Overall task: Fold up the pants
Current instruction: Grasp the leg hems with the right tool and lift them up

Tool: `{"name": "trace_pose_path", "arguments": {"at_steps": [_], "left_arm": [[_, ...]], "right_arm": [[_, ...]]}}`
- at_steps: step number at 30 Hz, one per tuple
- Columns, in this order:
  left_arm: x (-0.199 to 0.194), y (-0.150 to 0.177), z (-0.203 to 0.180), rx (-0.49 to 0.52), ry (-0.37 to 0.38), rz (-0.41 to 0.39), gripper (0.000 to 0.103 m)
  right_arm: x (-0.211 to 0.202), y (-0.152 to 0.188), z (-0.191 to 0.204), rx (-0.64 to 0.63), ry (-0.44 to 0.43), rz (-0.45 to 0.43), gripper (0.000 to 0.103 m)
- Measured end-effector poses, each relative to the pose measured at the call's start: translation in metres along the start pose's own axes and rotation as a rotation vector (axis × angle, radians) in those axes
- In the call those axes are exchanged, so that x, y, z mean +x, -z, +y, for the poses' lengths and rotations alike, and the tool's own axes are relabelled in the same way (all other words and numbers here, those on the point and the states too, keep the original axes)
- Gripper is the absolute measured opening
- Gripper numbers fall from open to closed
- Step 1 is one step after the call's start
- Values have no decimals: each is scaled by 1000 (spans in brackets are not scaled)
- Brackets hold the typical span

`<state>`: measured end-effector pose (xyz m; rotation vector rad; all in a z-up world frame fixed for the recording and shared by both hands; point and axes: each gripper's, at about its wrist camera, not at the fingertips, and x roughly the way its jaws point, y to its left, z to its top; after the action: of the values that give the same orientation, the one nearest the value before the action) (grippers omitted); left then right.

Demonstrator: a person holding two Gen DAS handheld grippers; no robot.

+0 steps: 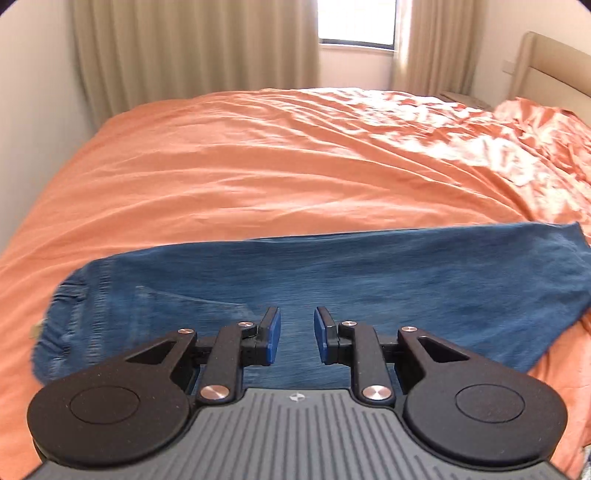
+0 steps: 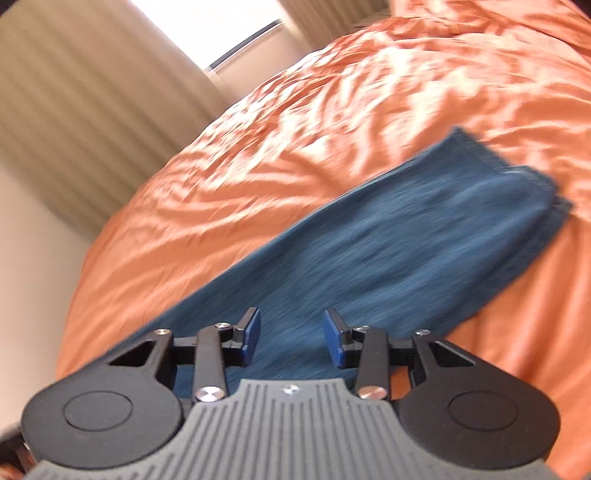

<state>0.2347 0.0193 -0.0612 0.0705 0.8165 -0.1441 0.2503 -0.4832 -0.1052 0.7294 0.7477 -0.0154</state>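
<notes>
Jeans (image 1: pixel 332 280) flat on bedspread (image 1: pixel 258 166) | left gripper (image 1: pixel 297 332), right gripper (image 2: pixel 291 338) parted (nothing held)

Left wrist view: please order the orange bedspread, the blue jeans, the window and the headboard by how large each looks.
1. orange bedspread
2. blue jeans
3. and 4. window and headboard: similar in apparent size, both cut by the frame edge, so unranked.

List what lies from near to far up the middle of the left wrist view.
Left claw, open → jeans lying flat → orange bedspread → curtains and window at the far wall.
</notes>
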Motion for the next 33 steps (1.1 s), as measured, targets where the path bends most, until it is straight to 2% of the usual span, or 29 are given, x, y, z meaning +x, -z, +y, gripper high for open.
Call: {"name": "trace_pose_path", "arguments": {"at_steps": [3, 8, 12, 16, 17, 19, 21, 27, 33], "left_arm": [[18, -5, -28, 8, 53, 15, 27], [53, -16, -75, 41, 117, 48, 26], [75, -25, -110, 75, 159, 64, 26], [94, -27, -135, 90, 187, 87, 26], [97, -27, -139, 91, 195, 92, 26], [105, -26, -148, 95, 214, 107, 26], [111, -25, -155, 100, 226, 117, 26], [120, -27, -174, 105, 306, 115, 27], [131, -31, -210, 193, 381, 131, 27]], "right_arm": [[-15, -27, -48, 98, 24, -13, 31], [-18, -53, -112, 222, 50, -27, 30], [-7, -64, -151, 302, 76, -32, 31], [13, -70, -184, 394, 56, -21, 31], [20, -70, -190, 411, 54, -17, 30], [27, -71, -200, 440, 28, -15, 22], [27, -72, -204, 450, -3, -20, 0], [-15, -80, -176, 283, -34, -100, 0], [10, -64, -206, 340, 56, -48, 0]]}}
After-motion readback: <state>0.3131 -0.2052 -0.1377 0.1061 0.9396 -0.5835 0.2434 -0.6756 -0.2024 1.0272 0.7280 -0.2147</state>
